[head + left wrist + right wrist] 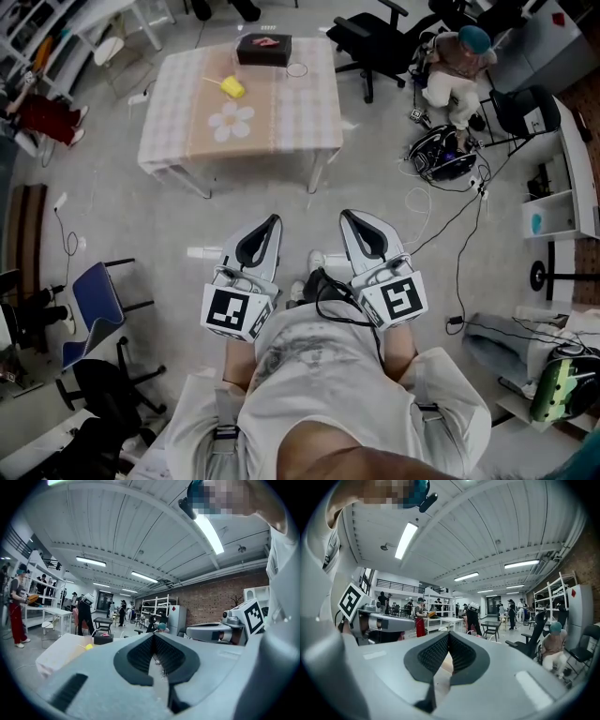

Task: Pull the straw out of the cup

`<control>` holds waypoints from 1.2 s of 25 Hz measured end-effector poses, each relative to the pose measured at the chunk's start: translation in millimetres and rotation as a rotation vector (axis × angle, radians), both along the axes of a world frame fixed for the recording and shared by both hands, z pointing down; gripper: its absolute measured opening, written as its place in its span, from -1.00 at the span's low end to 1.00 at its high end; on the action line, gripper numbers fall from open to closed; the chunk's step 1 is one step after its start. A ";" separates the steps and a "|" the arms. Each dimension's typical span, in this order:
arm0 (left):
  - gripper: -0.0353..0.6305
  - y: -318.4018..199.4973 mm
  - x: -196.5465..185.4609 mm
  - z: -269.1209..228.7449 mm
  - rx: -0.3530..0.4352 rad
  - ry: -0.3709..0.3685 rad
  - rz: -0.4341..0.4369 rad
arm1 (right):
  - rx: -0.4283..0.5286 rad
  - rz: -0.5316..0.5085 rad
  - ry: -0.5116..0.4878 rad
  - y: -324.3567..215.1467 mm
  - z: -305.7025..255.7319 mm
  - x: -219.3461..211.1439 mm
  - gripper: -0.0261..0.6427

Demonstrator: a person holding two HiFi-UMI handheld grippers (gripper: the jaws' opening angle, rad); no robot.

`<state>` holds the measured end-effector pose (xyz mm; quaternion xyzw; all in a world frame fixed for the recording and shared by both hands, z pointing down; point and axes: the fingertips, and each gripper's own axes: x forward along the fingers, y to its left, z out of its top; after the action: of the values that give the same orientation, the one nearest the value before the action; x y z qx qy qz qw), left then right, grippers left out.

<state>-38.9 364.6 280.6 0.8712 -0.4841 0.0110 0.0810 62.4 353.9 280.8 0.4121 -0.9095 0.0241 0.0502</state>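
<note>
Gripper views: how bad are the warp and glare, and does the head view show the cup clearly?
Left gripper view: strong fisheye, dark corners, ceiling light blown out, left tool sharp. Right gripper view: same warp, bright light strip, right tool sharp. Head view: even light; the yellow cup on the table is small but distinct.

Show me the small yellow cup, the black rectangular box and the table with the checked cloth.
Small yellow cup (233,88): head view, its yellow side.
Black rectangular box (263,51): head view, its top face.
Table with the checked cloth (309,112): head view, bare cloth, right side.
</note>
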 end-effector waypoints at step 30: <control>-0.90 -123.1 44.0 1.7 -0.012 -0.036 -0.123 | -0.004 -0.099 -0.038 -136.3 2.3 46.5 -0.89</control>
<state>5.1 241.5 282.3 0.8389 -0.5382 0.0243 0.0781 108.9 217.6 283.1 0.3661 -0.9294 0.0314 0.0348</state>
